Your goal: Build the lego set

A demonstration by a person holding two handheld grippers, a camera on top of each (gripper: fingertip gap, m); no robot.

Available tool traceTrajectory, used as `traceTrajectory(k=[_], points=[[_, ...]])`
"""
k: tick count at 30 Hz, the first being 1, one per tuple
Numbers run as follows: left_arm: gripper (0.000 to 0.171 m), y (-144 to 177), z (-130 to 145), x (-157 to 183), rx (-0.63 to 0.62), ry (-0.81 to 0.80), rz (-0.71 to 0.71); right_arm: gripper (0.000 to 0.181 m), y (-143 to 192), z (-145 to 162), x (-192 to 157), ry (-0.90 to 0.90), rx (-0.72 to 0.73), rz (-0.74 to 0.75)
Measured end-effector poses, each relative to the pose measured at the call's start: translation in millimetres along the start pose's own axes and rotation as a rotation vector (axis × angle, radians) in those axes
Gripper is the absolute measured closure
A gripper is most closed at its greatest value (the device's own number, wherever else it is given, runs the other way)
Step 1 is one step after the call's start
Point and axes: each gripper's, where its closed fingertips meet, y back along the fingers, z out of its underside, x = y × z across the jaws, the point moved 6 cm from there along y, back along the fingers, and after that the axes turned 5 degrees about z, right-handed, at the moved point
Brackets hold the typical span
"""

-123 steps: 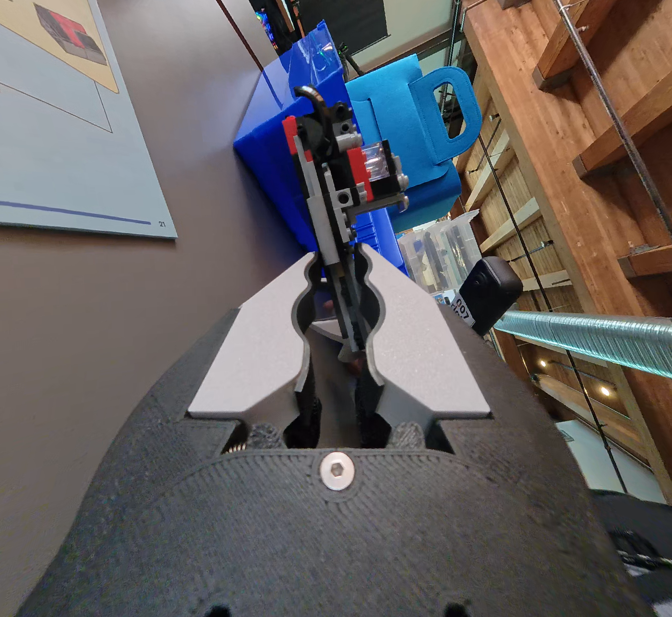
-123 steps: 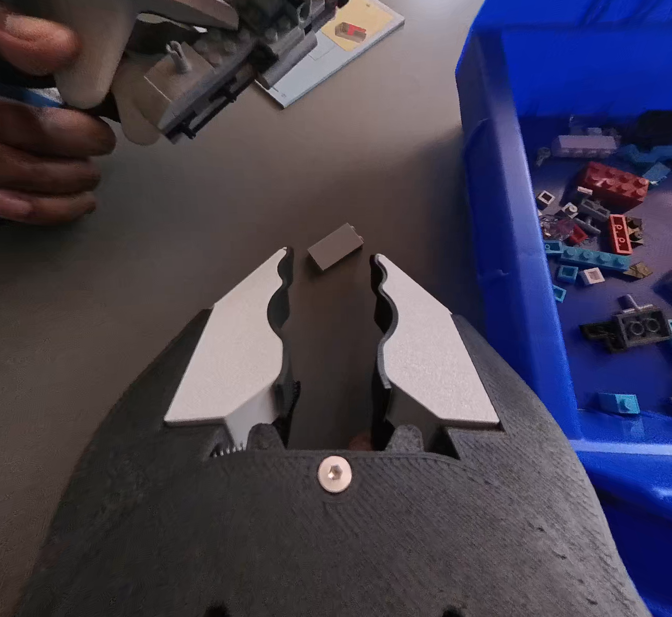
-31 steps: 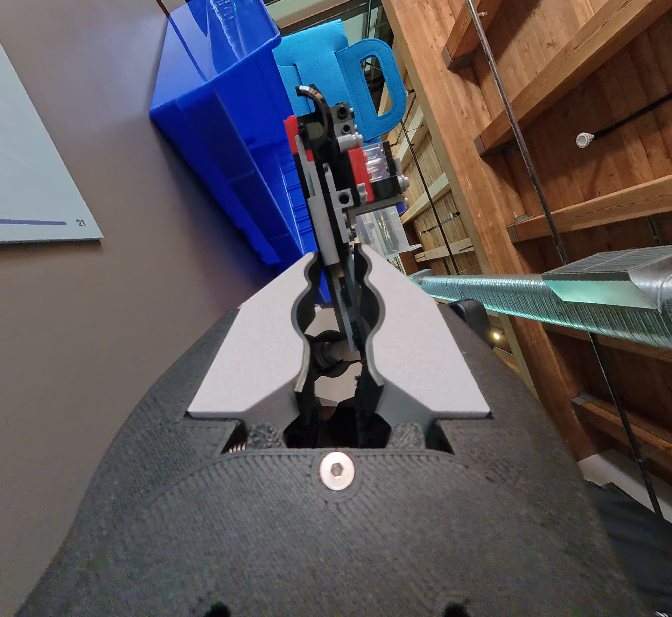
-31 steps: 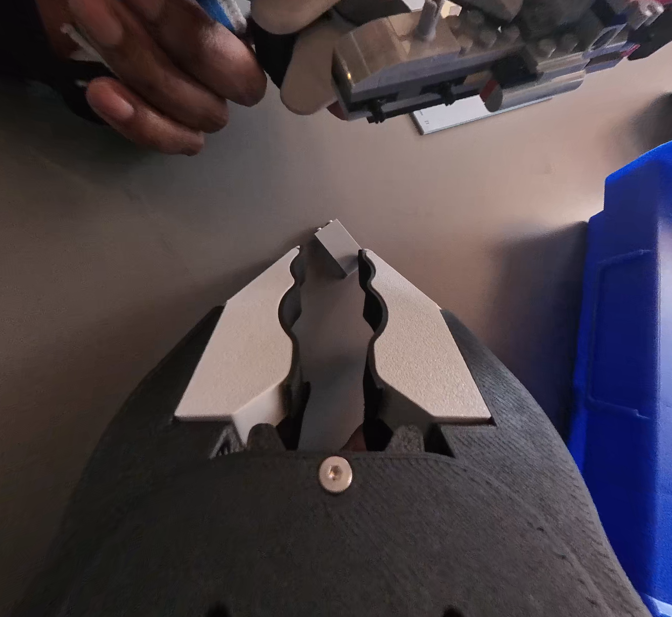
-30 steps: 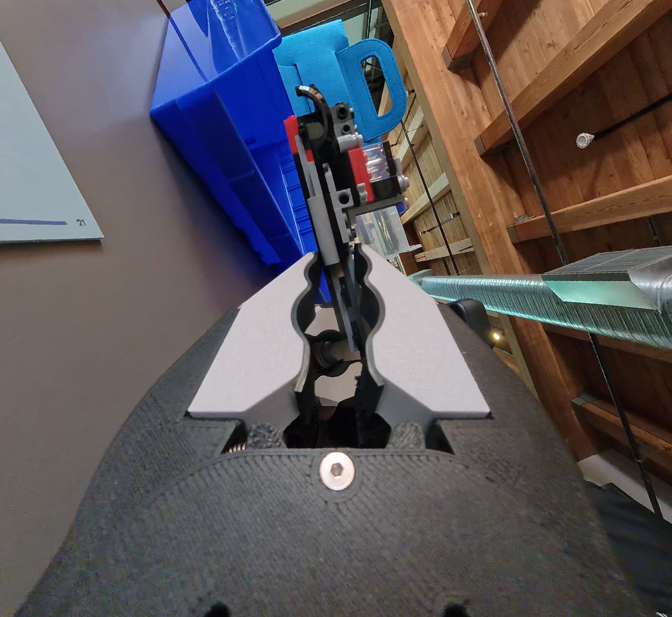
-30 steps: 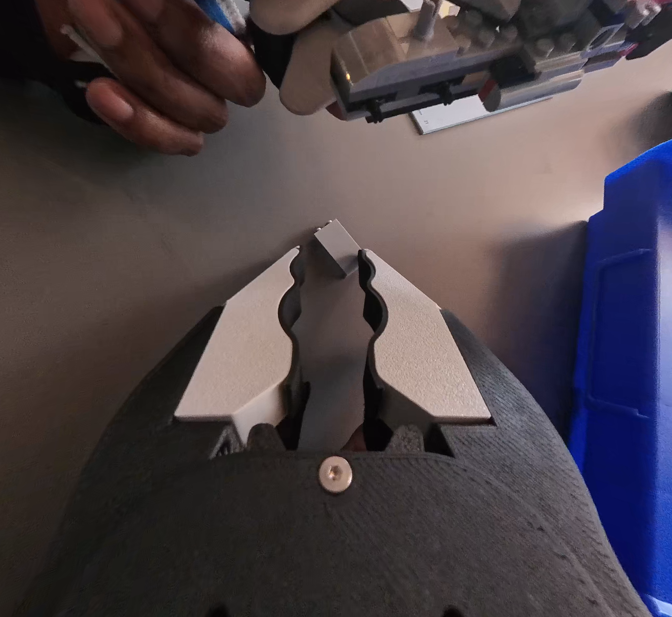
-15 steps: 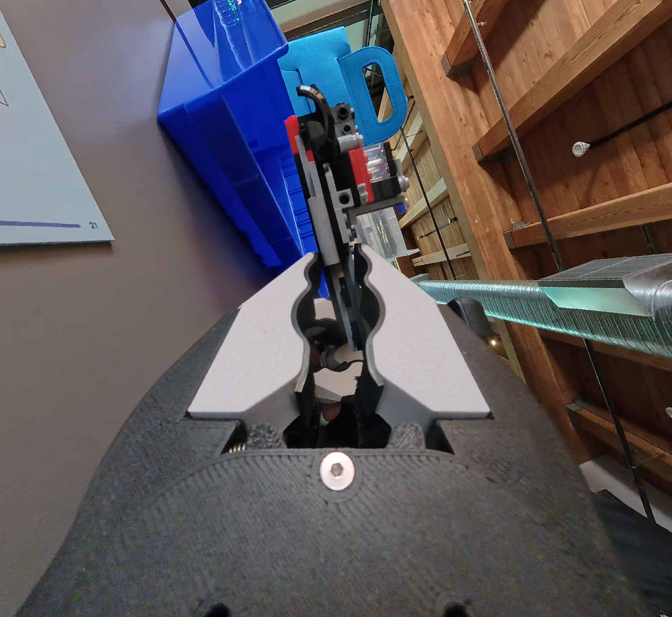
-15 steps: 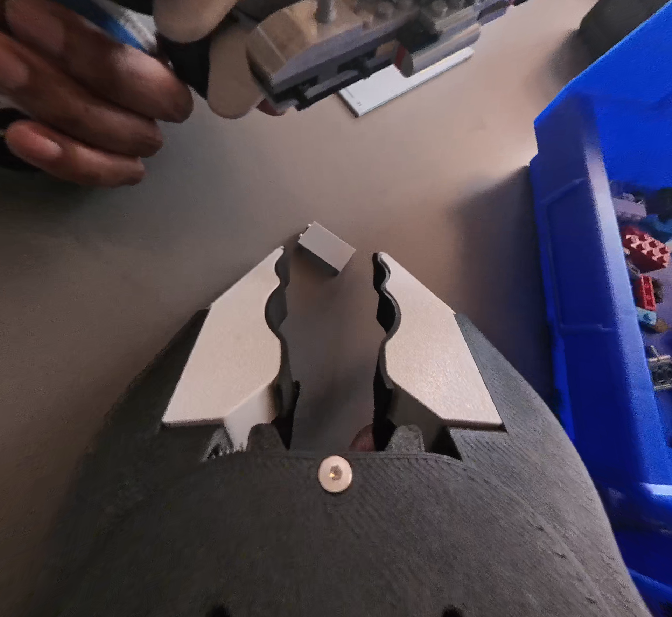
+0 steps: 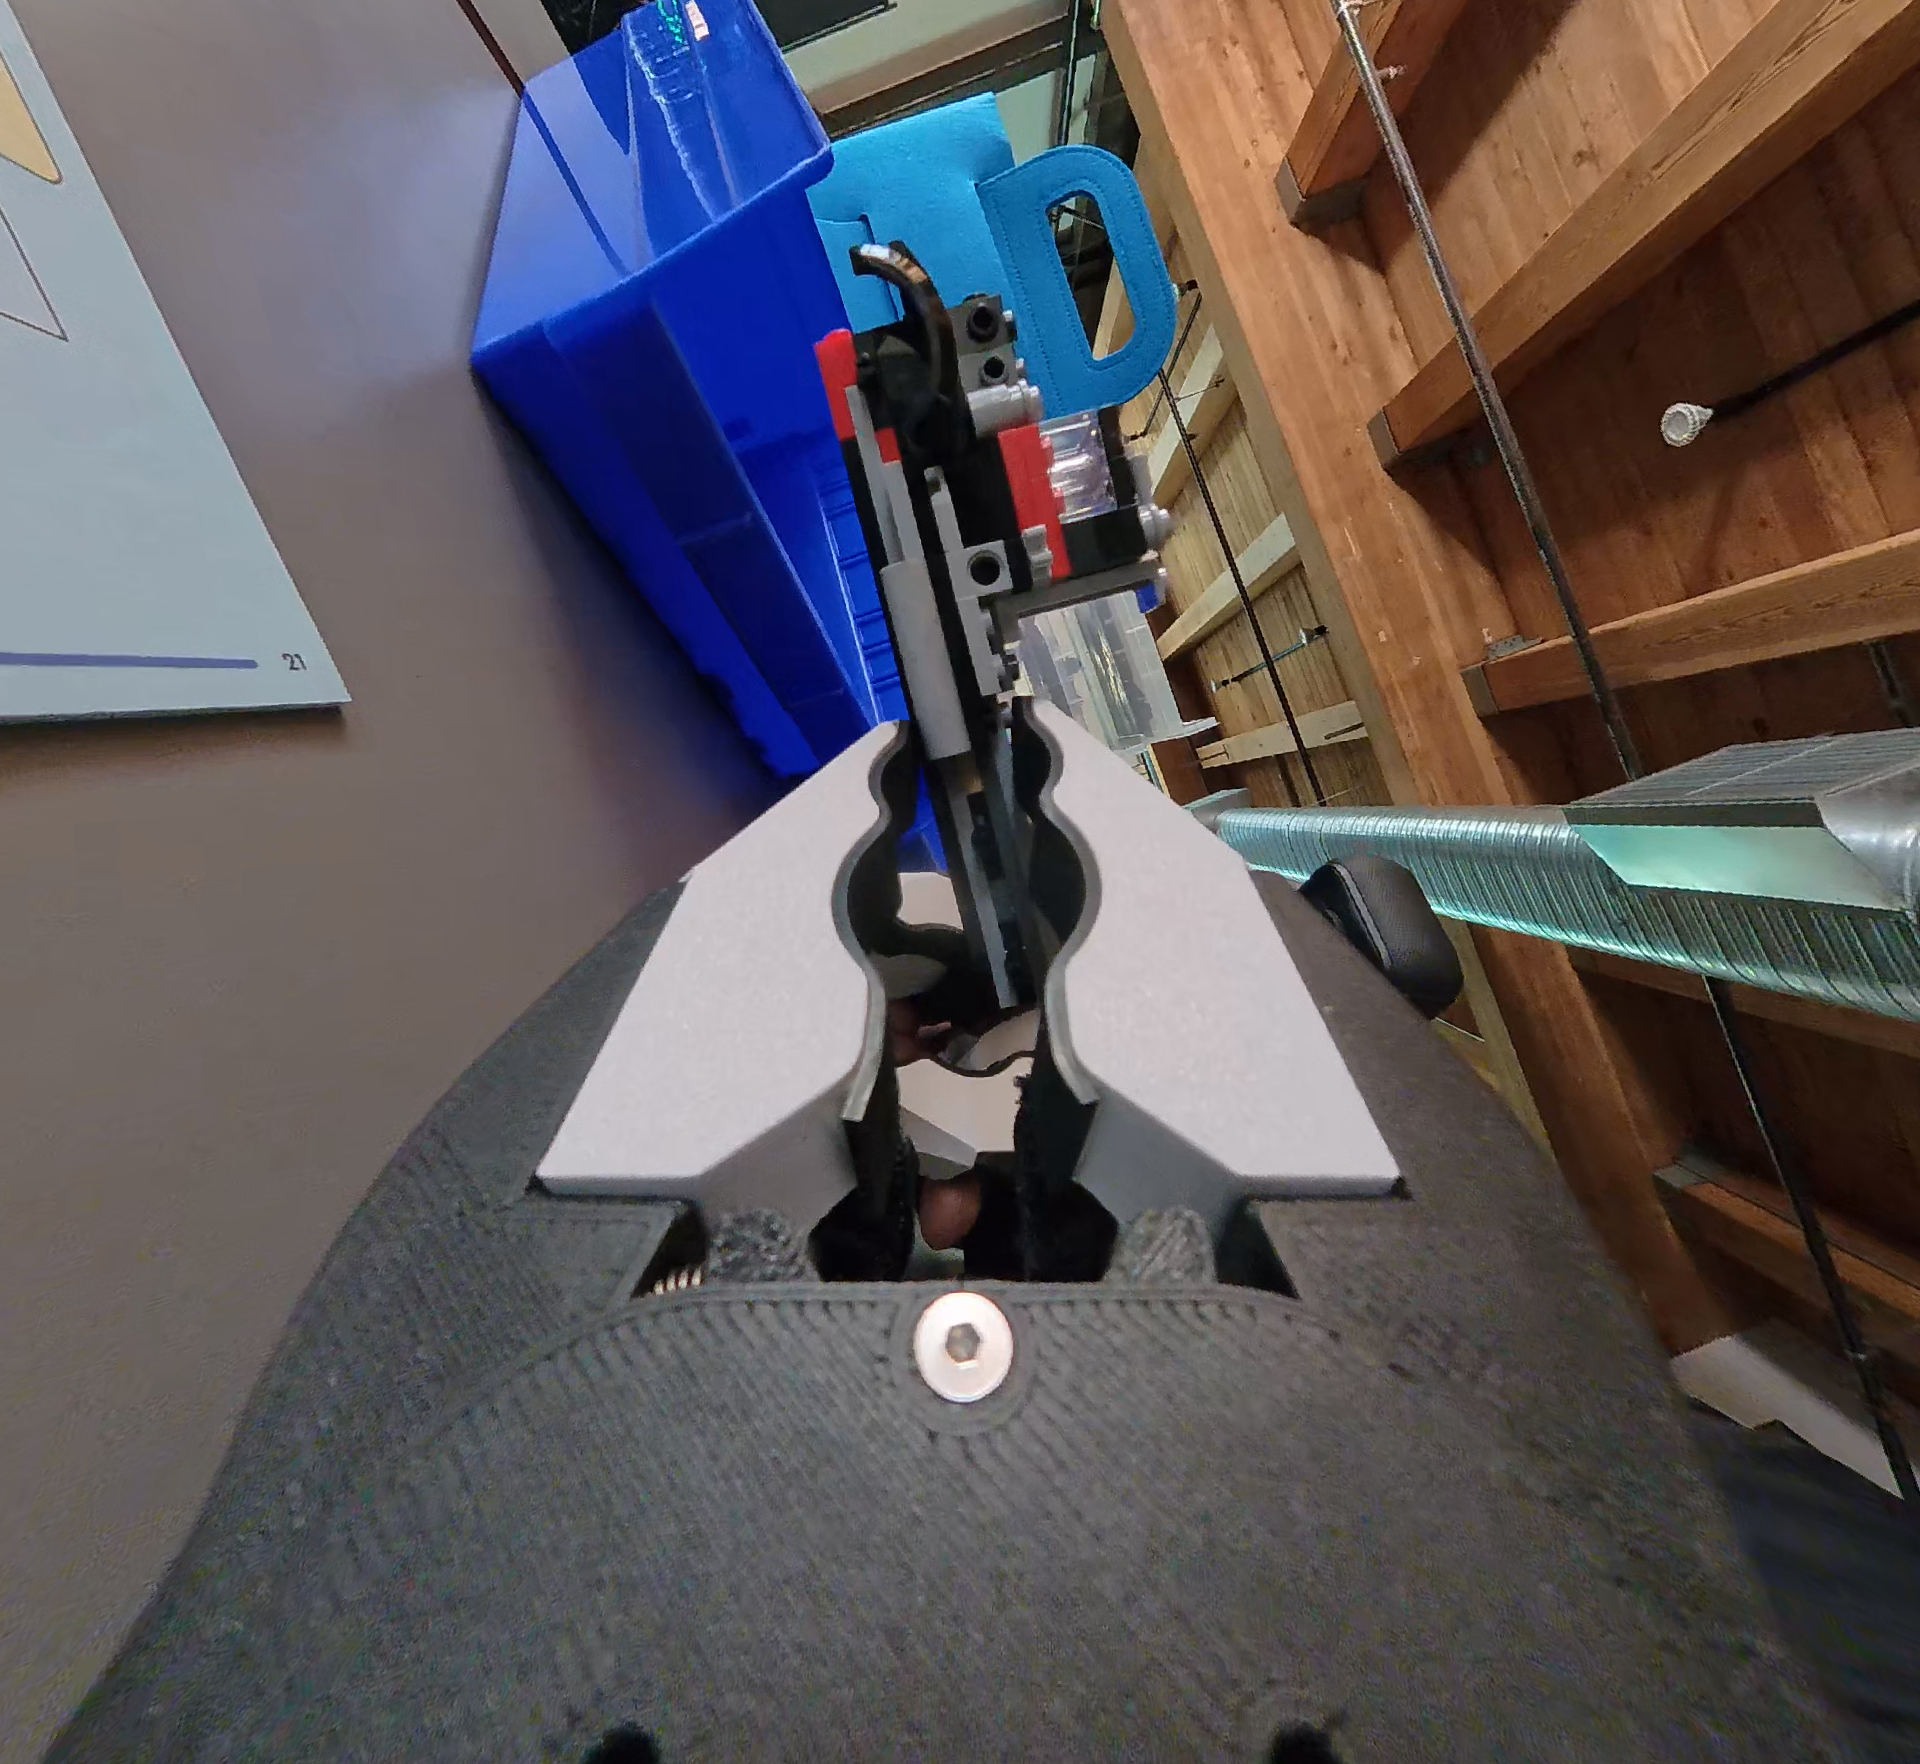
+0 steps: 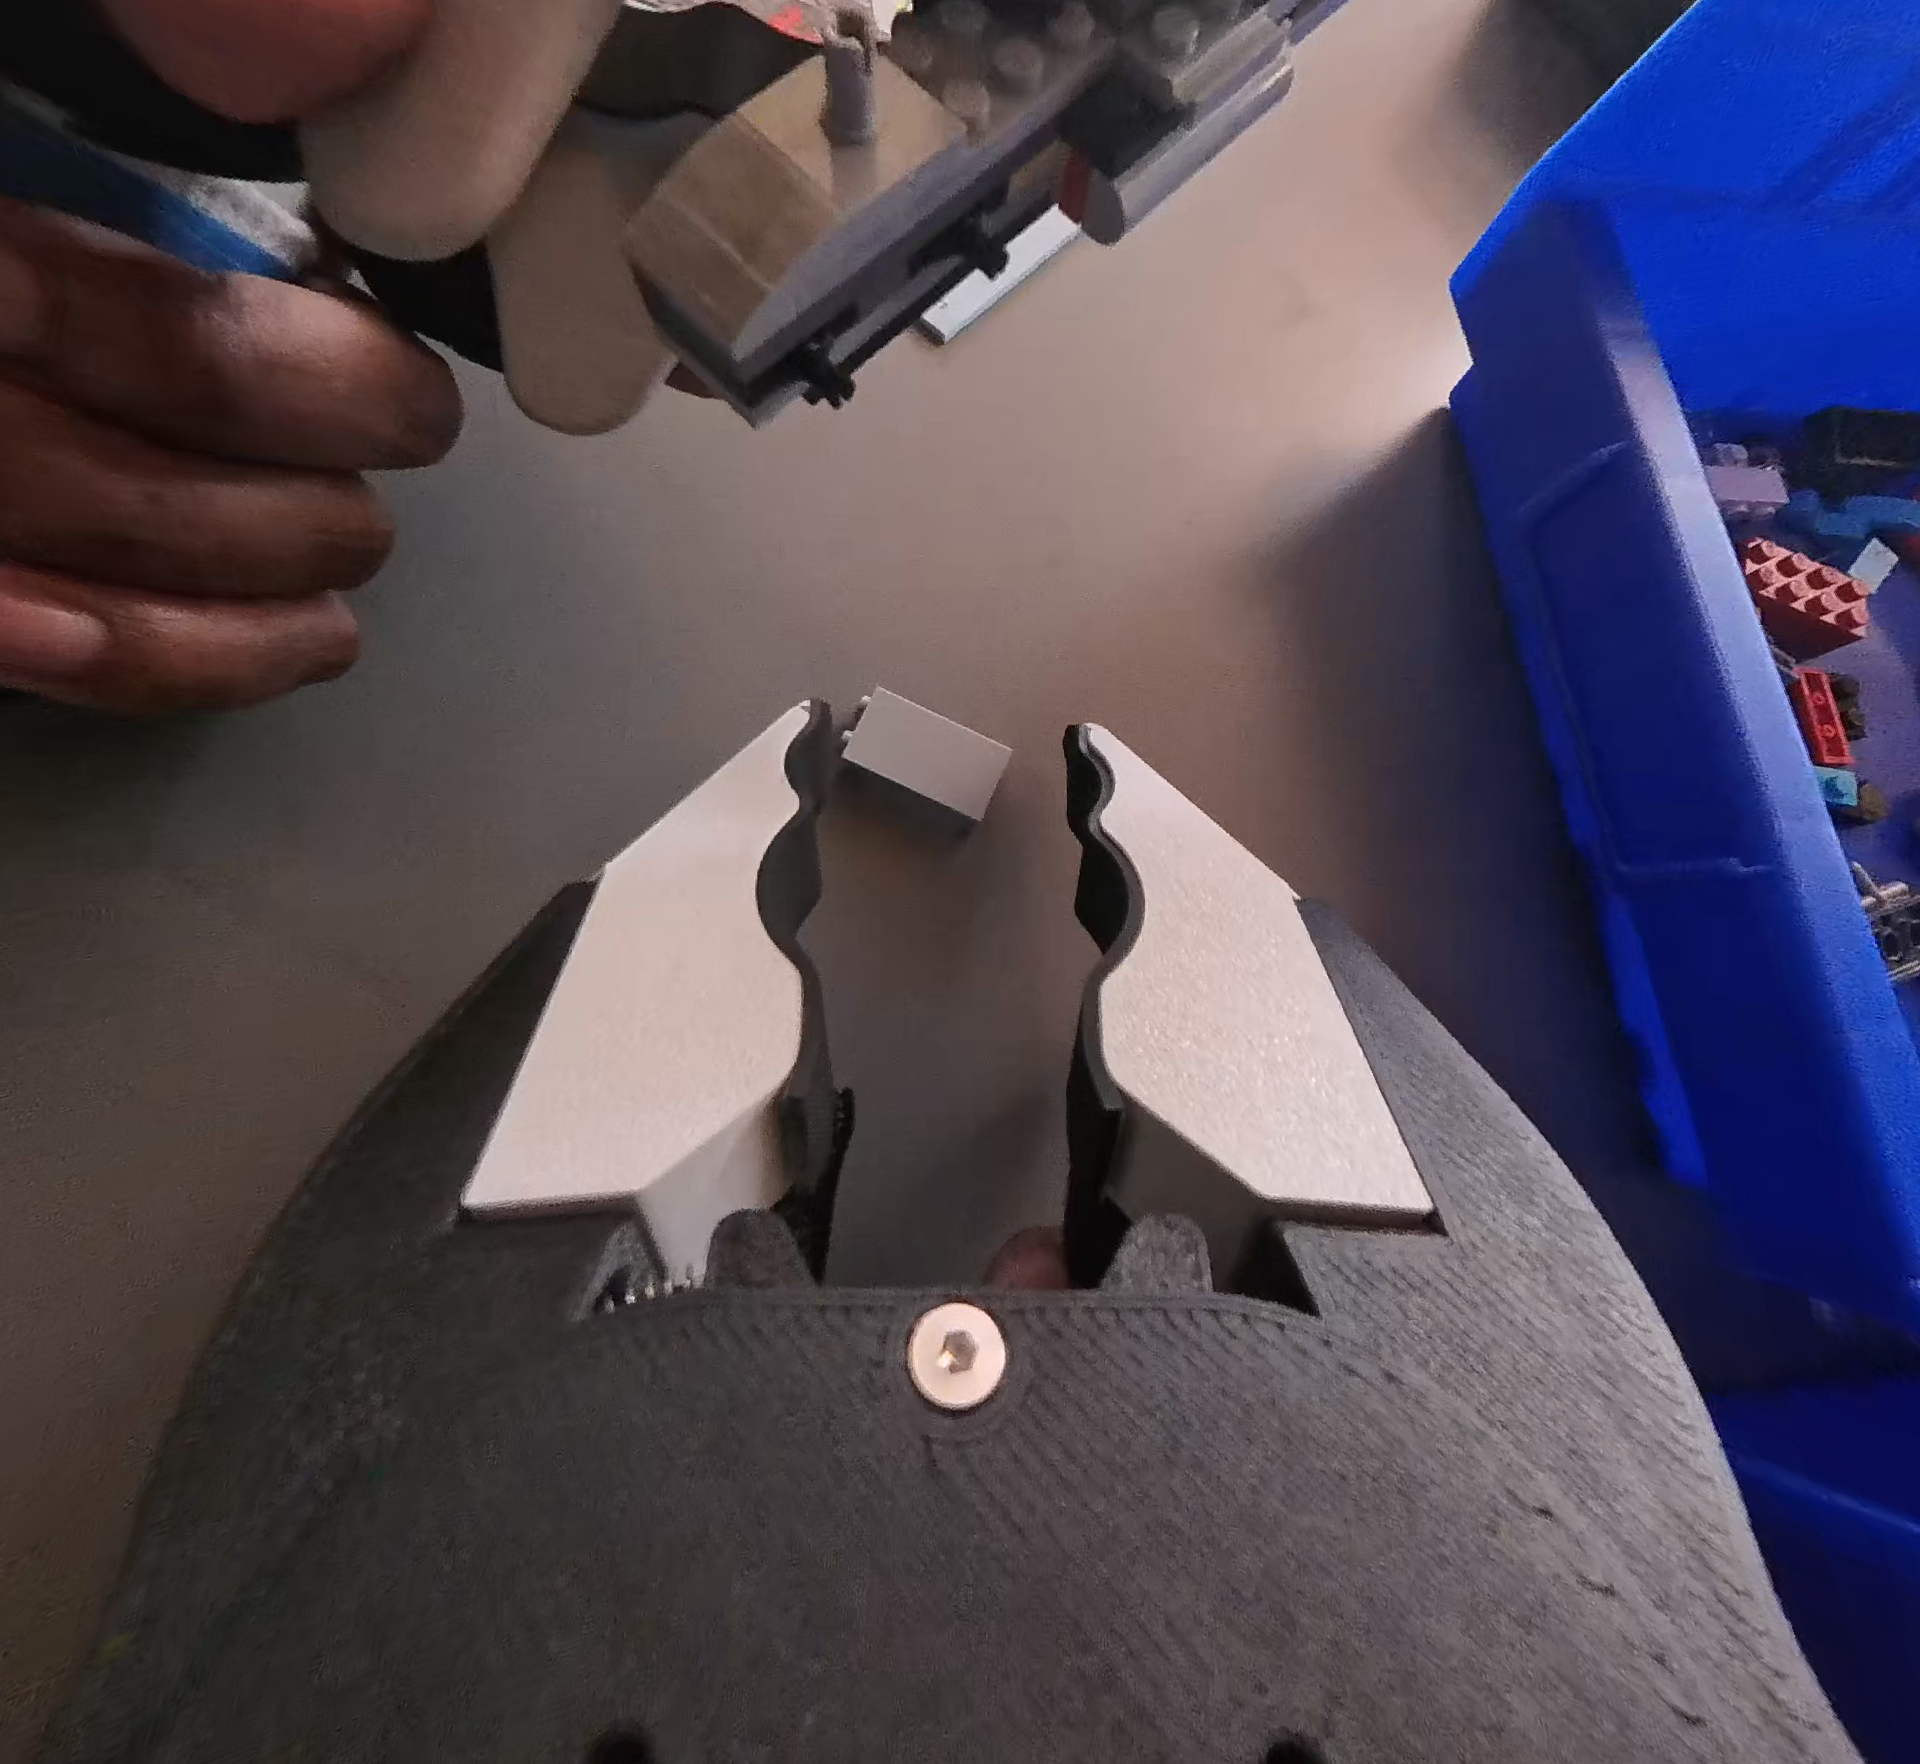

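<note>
We see a blue bin (image 10: 1621, 634) standing on the brown table (image 10: 1039, 551) along the table's right side in the right wrist view, and inside it lies a loose heap of small bricks (image 10: 1808, 592): a studded red block, a thin red piece, some teal and grey ones, and darker bits we cannot make out. In the left wrist view the same bin (image 9: 665, 384) rises at the far end of the table, with a light blue felt bag (image 9: 1081, 260) behind it, its cut-out handle toward us; what that bag holds we cannot tell. Our left gripper (image 9: 961, 738) has its jaws closed tight on the half-built model (image 9: 966, 509), a grey, black and red assembly with a clear piece, pinched by its grey base plates and held above the table. From the right wrist view that model (image 10: 987, 156) hangs near the top, the hand (image 10: 187, 426) around the gripper's handle at the far left. Our right gripper (image 10: 940, 748) has its jaws spread wide and grips nothing; a small grey brick (image 10: 925, 769) lies on the table between the fingertips, just against the left one and clear of the right. A second ago those jaws were pinched on this brick; half a second ago they had let go, and since then the brick sits farther in between the tips. The instruction sheet (image 9: 125, 467) lies along the table's left edge in the left wrist view, and more of it shows now than a second ago.
</note>
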Motion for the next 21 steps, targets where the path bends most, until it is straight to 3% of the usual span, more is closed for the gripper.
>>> traceTrajectory(k=[21], points=[[0.153,0.2,-0.1,-0.3,0.001,-0.001,-0.003,0.148,1.8,1.4,-5.6,0.033,-0.018,0.007]])
